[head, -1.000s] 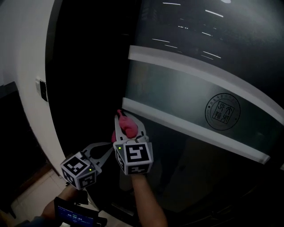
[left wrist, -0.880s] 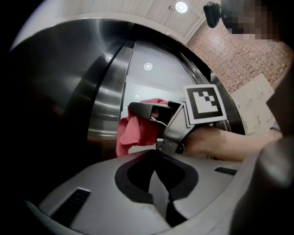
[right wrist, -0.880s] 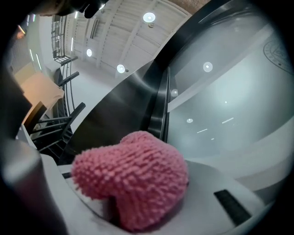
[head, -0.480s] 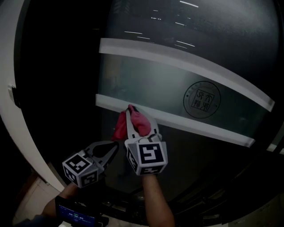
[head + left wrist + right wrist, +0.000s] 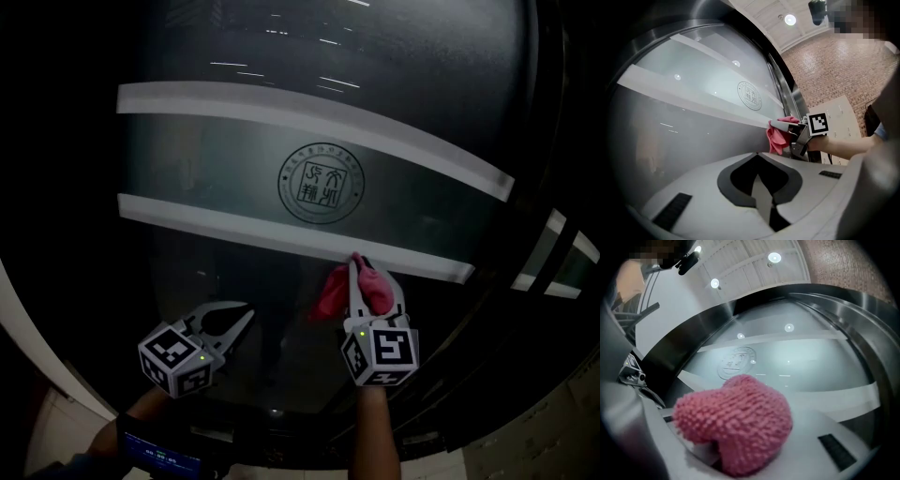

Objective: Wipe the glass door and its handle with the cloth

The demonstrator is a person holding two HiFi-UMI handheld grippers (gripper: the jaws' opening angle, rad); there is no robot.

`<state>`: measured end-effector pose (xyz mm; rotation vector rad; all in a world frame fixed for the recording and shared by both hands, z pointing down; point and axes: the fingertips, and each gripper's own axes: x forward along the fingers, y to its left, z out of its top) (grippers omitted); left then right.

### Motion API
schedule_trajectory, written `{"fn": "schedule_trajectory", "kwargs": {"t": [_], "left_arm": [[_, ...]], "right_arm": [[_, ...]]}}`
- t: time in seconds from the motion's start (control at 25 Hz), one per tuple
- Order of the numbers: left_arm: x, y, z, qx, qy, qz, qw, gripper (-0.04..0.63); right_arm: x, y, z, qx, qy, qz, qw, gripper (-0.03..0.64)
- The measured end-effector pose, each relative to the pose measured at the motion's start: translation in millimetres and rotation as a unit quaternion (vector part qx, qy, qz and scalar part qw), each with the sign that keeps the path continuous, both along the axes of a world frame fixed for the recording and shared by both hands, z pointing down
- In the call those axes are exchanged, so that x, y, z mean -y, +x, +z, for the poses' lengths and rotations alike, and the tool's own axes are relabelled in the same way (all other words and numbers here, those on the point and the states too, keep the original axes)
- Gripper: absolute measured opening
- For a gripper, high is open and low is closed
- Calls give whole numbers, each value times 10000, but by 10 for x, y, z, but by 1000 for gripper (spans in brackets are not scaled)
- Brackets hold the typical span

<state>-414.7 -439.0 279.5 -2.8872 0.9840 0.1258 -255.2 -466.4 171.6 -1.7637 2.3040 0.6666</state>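
Observation:
The glass door (image 5: 234, 281) is dark, with two frosted white stripes and a round logo (image 5: 317, 183) between them. My right gripper (image 5: 357, 270) is shut on a pink cloth (image 5: 330, 292) and holds it against the lower stripe (image 5: 206, 225), right of the logo. The cloth (image 5: 736, 423) fills the right gripper view between the white jaws of the right gripper (image 5: 733, 448). My left gripper (image 5: 246, 317) hangs lower left, shut and holding nothing, just off the glass. The left gripper (image 5: 758, 154) looks toward the cloth (image 5: 777, 140). No handle shows.
A metal door frame (image 5: 530, 225) runs down the right side of the glass. Pale floor tiles (image 5: 47, 436) show at the lower left. In the left gripper view a brick-patterned floor (image 5: 834, 65) and pale lockers (image 5: 841, 115) lie beyond the door.
My right gripper has slid the cloth rightward along the lower stripe, from its left end to past the logo. The left gripper has stayed low and shut.

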Motion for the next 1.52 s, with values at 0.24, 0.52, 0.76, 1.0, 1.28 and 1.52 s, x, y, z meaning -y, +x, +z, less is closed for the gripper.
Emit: {"fn": "schedule_trajectory", "kwargs": {"t": [0.24,0.52,0.76,1.0,1.28,1.52], "left_arm": [[-48,596,62,35,8,245,9997,17],[-134,911,132,70,-32,402,9992,17],[-127,607,140,46,-38,197,9998,17],[-57,-153,187,45,-14,-412,9991,17],[41,-1510,306,168,218,-1626,9863,17],[54,-2445,466,99,69,-2253,9742,17]], "right_arm": [[-193,1080,-16,374,-4,664,9971,52],[-248,1509,-12,473,-89,994,9939,52],[-373,955,44,466,47,646,9968,52],[-372,-715,198,605,286,-729,9951,52],[-44,-2797,748,539,-250,-2036,9773,52],[253,-3797,904,521,-467,-2380,9687,52]]}}
